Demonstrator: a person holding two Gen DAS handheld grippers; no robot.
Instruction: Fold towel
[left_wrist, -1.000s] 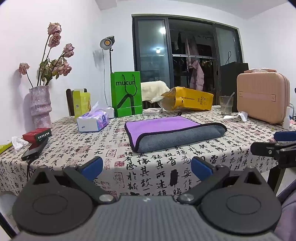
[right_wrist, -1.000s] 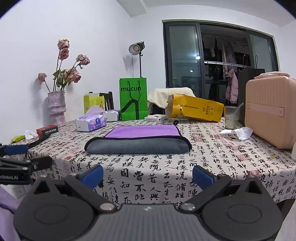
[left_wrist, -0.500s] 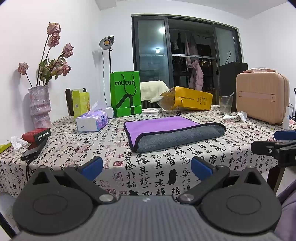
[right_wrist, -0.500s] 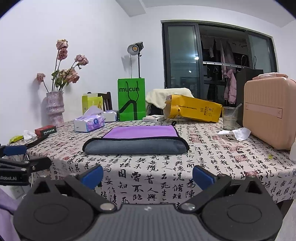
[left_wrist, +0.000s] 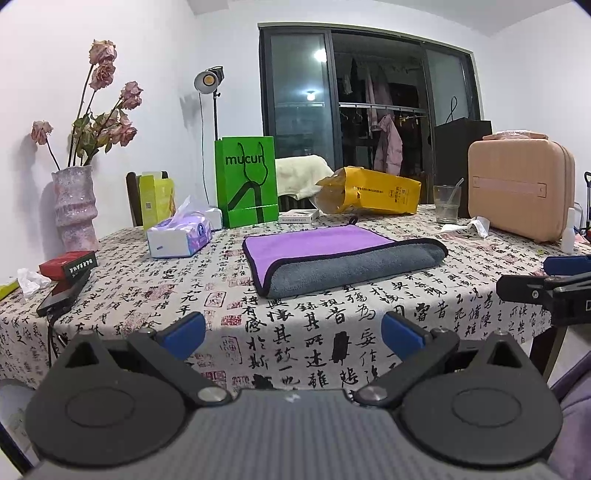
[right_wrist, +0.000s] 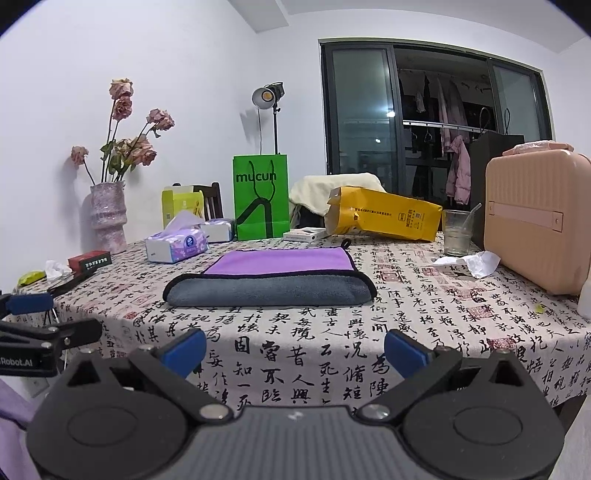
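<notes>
A purple and grey towel (left_wrist: 343, 258) lies folded on the table, grey fold toward me; it also shows in the right wrist view (right_wrist: 273, 280). My left gripper (left_wrist: 293, 332) is open and empty, held off the table's near edge, well short of the towel. My right gripper (right_wrist: 293, 349) is open and empty, also back from the near edge. The right gripper shows at the right edge of the left wrist view (left_wrist: 546, 284), and the left gripper at the left edge of the right wrist view (right_wrist: 33, 325).
The table (left_wrist: 332, 332) has a calligraphy-print cloth. On it stand a green bag (left_wrist: 246, 181), a yellow bag (left_wrist: 369, 192), a tissue box (left_wrist: 179, 238), a flower vase (left_wrist: 75, 210), a glass (left_wrist: 447, 205), a pink case (left_wrist: 521, 188) and a red box (left_wrist: 68, 262).
Both views have shifted only slightly; the towel sits a touch lower and farther. Both grippers stay open and empty.
</notes>
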